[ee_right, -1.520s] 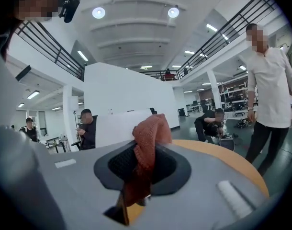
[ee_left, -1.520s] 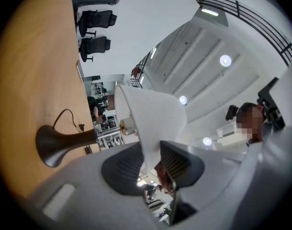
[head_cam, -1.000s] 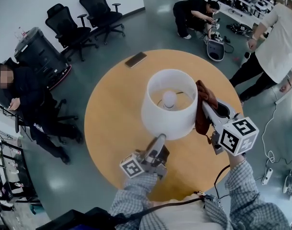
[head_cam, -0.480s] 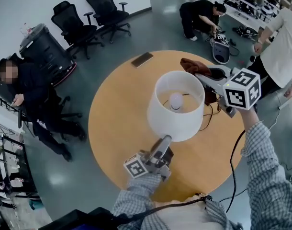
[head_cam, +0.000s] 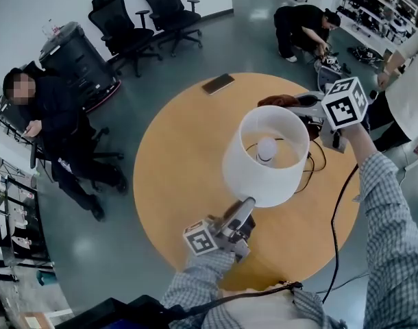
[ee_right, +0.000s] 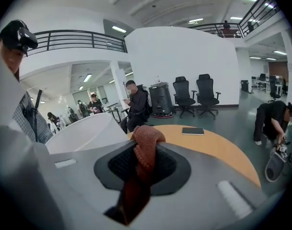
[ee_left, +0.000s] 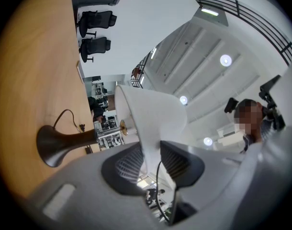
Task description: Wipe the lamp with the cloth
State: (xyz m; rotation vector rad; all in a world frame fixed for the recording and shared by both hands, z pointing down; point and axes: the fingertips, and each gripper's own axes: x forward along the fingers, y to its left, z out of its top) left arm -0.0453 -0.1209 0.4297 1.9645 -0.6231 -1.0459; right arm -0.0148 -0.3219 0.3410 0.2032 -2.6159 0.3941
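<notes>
- Closest to us, our left gripper (head_cam: 244,206) is clamped on the bottom edge of the white lamp shade (head_cam: 260,177). In the left gripper view the thin wall of the shade sits tight between the two jaws.
- The lamp (head_cam: 266,157) stands near the middle of the round wooden table (head_cam: 181,163). We look down into the shade and see the bulb (head_cam: 266,149). In the left gripper view its dark base (ee_left: 52,145) rests on the table.
- A black cord (head_cam: 323,157) lies on the table, just right of the lamp.
- On the far side of the shade, our right gripper (head_cam: 301,103) squeezes the red-brown cloth (head_cam: 277,101). The cloth is bunched right by the top edge of the shade. We cannot tell if it touches.
- Farther off, a phone (head_cam: 218,83) lies flat near the far edge of the table.
- Past the table are black chairs (head_cam: 123,29) on the grey floor. One person (head_cam: 55,115) sits at the left. Another person (head_cam: 301,22) bends down far away.
</notes>
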